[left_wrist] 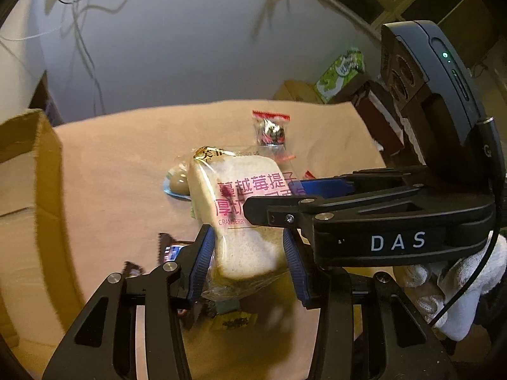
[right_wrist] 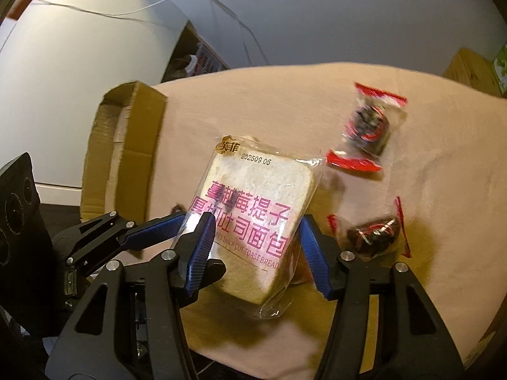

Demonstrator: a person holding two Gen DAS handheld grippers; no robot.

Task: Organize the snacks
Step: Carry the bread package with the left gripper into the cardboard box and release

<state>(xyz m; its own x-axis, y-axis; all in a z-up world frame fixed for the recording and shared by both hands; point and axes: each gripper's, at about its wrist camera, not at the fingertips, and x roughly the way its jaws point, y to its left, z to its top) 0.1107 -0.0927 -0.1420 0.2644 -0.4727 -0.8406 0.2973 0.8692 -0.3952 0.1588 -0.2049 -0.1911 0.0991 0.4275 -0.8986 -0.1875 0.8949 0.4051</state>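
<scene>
Both claws are gripping the bagged toast bread (left_wrist: pixel 244 209) above the table (left_wrist: pixel 111 174), near the cardboard box (left_wrist: pixel 25 164) at left. The left gripper (left_wrist: pixel 250 262) is pinching its near end, half-closed. The right gripper (right_wrist: pixel 256 253), slightly wider, is clamping its sides.

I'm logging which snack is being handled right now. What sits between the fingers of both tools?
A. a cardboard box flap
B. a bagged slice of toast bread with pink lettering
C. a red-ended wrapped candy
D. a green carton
B: the bagged toast slice sits between the blue pads of the right tool and of the left tool.
</scene>
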